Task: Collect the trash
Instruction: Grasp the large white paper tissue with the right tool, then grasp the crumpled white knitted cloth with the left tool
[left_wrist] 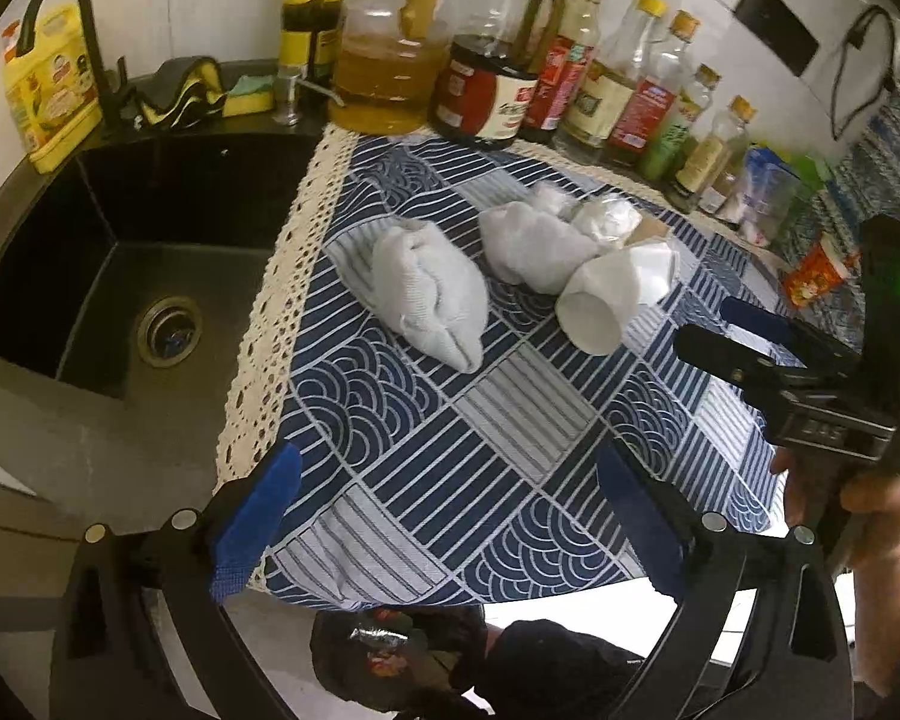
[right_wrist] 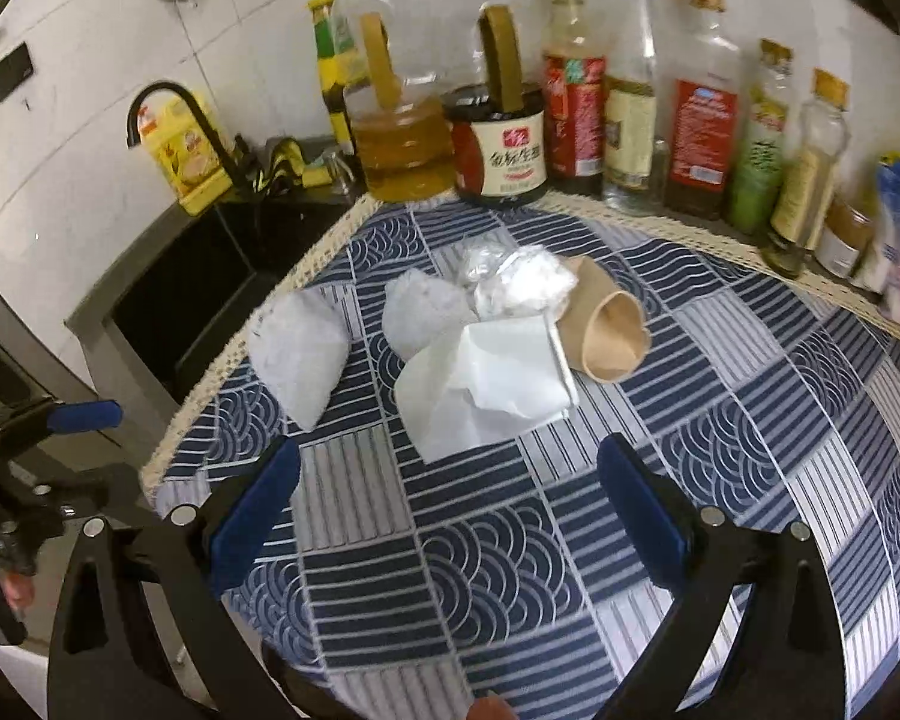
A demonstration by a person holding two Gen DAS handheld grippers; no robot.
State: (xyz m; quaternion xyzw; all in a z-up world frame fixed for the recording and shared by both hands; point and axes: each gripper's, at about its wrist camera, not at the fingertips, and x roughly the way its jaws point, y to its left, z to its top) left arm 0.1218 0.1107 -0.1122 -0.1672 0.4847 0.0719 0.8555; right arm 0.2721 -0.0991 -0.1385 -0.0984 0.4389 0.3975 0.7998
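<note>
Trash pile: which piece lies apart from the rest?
The crumpled white wad nearest the sink; bare tablecloth surrounds it, while the others bunch together.

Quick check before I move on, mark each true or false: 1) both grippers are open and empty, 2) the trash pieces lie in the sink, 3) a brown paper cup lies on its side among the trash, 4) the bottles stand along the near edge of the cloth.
1) Both grippers are open and empty. True: the left gripper and right gripper hold nothing.
2) The trash lies in the sink. False: the crumpled tissue and the wads beside it lie on the patterned cloth; the sink holds none in view.
3) A brown paper cup lies on its side among the trash. True.
4) The bottles stand along the near edge. False: they line the far edge, by the wall.
</note>
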